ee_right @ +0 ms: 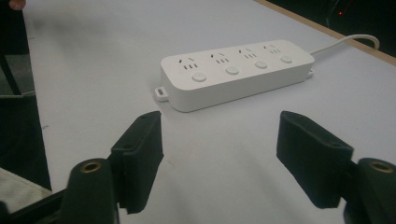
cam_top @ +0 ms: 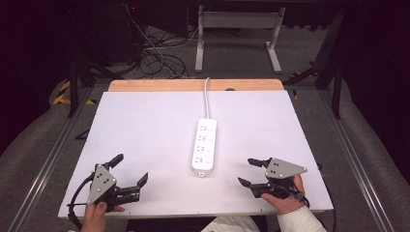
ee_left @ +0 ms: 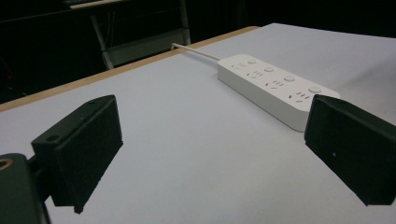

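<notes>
A white power strip [cam_top: 204, 146] with several sockets and buttons lies lengthwise in the middle of the white table top [cam_top: 145, 125], its white cable [cam_top: 207, 96] running to the far edge. My left gripper [cam_top: 130, 169] rests near the front left corner, jaws wide open and empty. My right gripper [cam_top: 246, 171] sits at the front right, also open with nothing between its jaws. In the left gripper view the power strip [ee_left: 275, 88] lies ahead to the right. The right gripper view has the power strip [ee_right: 236, 72] just beyond the open jaws.
A wooden strip [cam_top: 193, 85] borders the table's far edge. Beyond it stand a white metal frame [cam_top: 237, 38] and loose dark cables [cam_top: 154, 58] on the floor. Metal rails [cam_top: 48, 154] run along both sides of the table.
</notes>
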{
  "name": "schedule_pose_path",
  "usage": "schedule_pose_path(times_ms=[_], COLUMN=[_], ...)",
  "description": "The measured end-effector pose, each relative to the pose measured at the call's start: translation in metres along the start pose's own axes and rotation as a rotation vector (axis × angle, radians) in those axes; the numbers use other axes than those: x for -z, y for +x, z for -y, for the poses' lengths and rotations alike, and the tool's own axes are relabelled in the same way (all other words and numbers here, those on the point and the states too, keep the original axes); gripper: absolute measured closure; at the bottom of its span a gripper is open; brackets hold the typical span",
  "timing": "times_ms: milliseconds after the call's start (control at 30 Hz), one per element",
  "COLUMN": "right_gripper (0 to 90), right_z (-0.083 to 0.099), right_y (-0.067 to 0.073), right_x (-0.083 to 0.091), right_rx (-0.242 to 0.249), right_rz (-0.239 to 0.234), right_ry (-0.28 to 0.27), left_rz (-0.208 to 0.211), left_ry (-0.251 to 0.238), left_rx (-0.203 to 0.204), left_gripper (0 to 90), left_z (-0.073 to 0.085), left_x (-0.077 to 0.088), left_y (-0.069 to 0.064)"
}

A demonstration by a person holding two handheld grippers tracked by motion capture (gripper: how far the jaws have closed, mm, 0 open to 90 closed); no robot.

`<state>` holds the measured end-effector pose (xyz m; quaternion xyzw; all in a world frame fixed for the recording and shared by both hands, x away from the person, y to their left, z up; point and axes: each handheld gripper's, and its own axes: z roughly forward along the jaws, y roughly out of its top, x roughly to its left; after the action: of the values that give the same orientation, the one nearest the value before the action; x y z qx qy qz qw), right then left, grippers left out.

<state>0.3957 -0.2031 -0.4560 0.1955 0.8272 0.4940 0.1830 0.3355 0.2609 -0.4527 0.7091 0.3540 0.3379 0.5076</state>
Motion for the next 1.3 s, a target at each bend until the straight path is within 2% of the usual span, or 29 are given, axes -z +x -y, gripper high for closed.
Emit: schedule_pose_path(times_ms=[267,367,433,533,633,667,800,933,1067,1133,1233,1300], right_gripper=[36.5,36.4,35.9,35.2,35.2,35.9,39.7,42.9,46.1,46.3,46.2,54.0], right_z=[-0.003,-0.003,-0.003,-0.004,-0.004,-0.004,-0.004,-0.004,-0.008,-0.009,-0.017,-0.026], right_y=[0.001,0.001,0.001,0.001,0.001,0.001,-0.001,-0.002,-0.001,-0.002,-0.004,-0.006], right_x=[0.002,0.002,0.003,0.004,0.004,0.005,0.008,0.009,0.006,0.005,0.002,-0.003], right_rx=[0.016,0.014,0.005,0.001,0.001,0.004,0.005,0.012,0.027,0.031,0.023,0.014], right_rz=[-0.012,-0.012,-0.014,-0.009,-0.006,-0.01,-0.02,-0.011,0.014,0.014,0.005,-0.042], right_ry=[-0.005,-0.005,-0.003,0.002,0.005,0.006,-0.002,0.002,0.05,0.049,0.046,0.061], left_rz=[-0.012,-0.045,-0.04,-0.017,-0.03,-0.031,-0.034,-0.036,-0.042,-0.044,-0.046,-0.047], left_ry=[-0.004,-0.008,-0.012,-0.01,0.001,0.002,0.001,0.001,0.004,0.005,0.005,0.006], left_rx=[-0.023,-0.071,-0.089,-0.077,-0.071,-0.058,-0.059,-0.07,-0.073,-0.074,-0.071,-0.071], left_gripper=[4.5,4.5,4.4,3.9,3.9,3.9,3.9,4.0,3.9,3.9,3.9,3.9], left_z=[-0.001,-0.002,-0.002,-0.003,-0.002,-0.002,-0.002,-0.002,-0.002,-0.002,-0.002,-0.002], left_x=[0.001,0.002,0.003,0.003,0.002,0.002,0.002,0.002,0.001,0.001,0.001,0.001], left_y=[-0.003,-0.007,-0.01,-0.009,-0.006,-0.006,-0.006,-0.008,-0.009,-0.009,-0.009,-0.009])
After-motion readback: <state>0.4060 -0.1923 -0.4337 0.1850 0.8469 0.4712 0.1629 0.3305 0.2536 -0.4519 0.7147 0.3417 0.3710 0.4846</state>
